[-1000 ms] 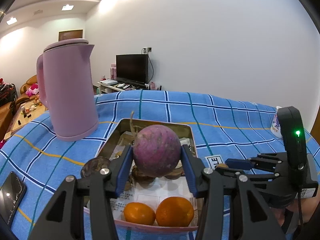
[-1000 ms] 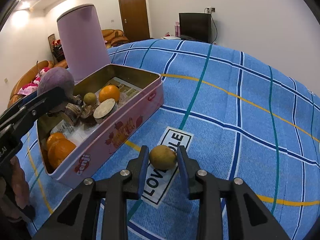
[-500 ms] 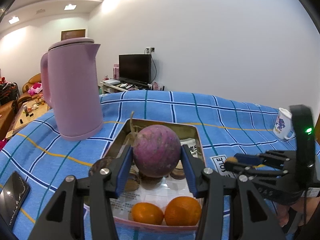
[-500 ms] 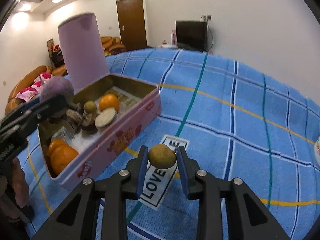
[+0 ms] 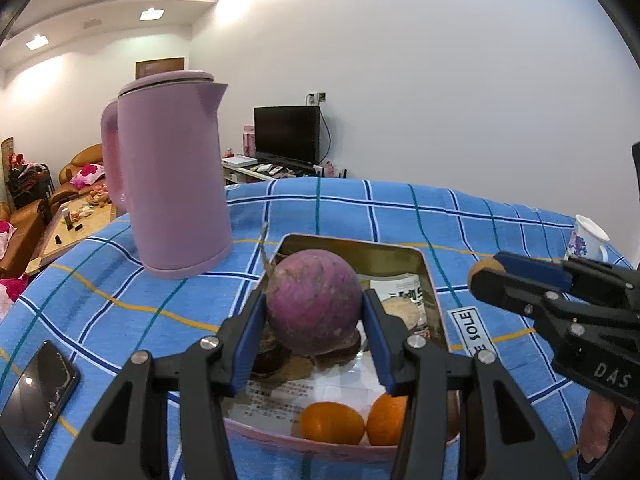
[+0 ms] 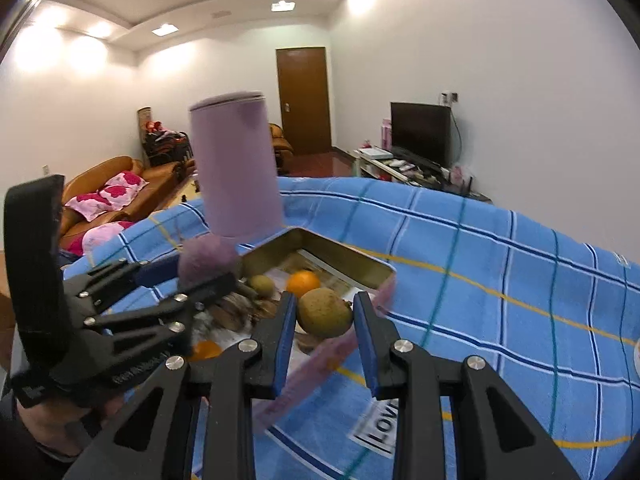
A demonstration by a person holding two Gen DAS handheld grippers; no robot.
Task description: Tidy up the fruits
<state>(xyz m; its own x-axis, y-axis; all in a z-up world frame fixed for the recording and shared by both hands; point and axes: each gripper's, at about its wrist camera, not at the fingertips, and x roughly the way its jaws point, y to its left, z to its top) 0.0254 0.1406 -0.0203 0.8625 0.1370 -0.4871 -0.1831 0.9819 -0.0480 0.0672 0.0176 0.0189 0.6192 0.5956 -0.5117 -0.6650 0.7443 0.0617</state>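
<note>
A: So, left gripper (image 5: 314, 320)?

B: Clamped on a round purple fruit with a dry stem (image 5: 314, 300), held just above the middle of the pink rectangular tin with a gold inside (image 5: 434, 304).

A: And the right gripper (image 6: 325, 322)?

B: Closed on a small brownish-green round fruit (image 6: 325, 312), raised over the tin's near long edge, blurred there.

A: Inside the tin?

B: Two oranges (image 5: 332, 422) at the near end, dark brown pieces under the purple fruit, printed paper lining the bottom.

A: Around the tin?

B: Tall lilac kettle with a lid (image 5: 168, 184) just behind its far left corner, upright on the blue checked tablecloth (image 5: 120, 280). Black phone (image 5: 36, 396) well left of the tin. White floral mug (image 5: 588, 238) far to its right.
</note>
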